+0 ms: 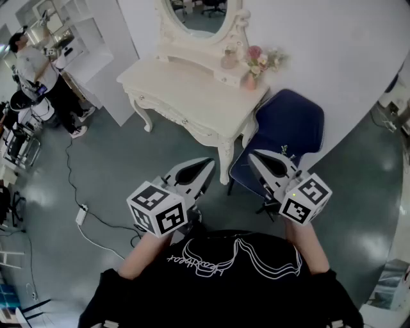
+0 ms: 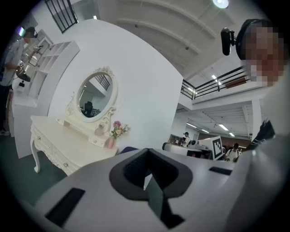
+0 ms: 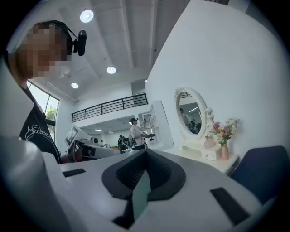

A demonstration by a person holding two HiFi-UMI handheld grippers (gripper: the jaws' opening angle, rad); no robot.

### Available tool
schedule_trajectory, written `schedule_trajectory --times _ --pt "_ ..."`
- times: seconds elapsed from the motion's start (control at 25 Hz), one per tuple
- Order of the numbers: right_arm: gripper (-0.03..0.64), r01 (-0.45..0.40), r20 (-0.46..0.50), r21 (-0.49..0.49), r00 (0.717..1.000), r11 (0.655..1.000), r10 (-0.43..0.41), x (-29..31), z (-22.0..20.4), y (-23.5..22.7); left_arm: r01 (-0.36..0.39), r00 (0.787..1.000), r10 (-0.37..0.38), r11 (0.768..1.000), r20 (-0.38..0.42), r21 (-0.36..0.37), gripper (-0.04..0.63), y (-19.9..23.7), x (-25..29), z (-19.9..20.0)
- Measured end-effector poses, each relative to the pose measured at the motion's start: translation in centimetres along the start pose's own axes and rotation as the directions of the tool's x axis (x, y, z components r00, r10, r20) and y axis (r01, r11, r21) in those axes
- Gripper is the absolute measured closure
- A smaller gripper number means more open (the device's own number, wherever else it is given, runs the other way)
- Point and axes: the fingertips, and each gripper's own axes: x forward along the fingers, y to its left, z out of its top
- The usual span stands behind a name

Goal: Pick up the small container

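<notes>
Approach is the step in hand, judging by the head view: left gripper (image 1: 206, 165) and right gripper (image 1: 254, 157) are held near the person's chest, both clenched and empty, well apart from the dressing table (image 1: 186, 90). The small pinkish container (image 1: 229, 59), likely the target, stands on the table's little shelf below the mirror (image 1: 198, 16), beside the flower vase (image 1: 250, 81). To do it well, step in past the blue chair (image 1: 288, 122) and spread one claw before reaching. The left gripper view shows its jaws closed on nothing, with the container (image 2: 99, 130) far ahead and left of them. The right gripper view also shows closed jaws, with the container (image 3: 209, 142) far off to their right.
</notes>
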Motion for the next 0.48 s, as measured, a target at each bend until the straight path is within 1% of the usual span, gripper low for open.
schedule_trajectory --times 0.2,0.48 --pt "0.614 0.011 -0.008 0.006 1.000 1.000 -0.011 0.7 -0.6 -1.2 -0.001 1.000 0.001 1.000 -0.011 -0.006 0.592 1.2 0.8 -0.2" --pt "0.612 0.051 -0.016 0.080 0.999 0.995 -0.049 3.0 -1.7 -2.8 0.000 0.999 -0.001 1.000 -0.033 -0.029 0.592 3.8 1.1 -0.2"
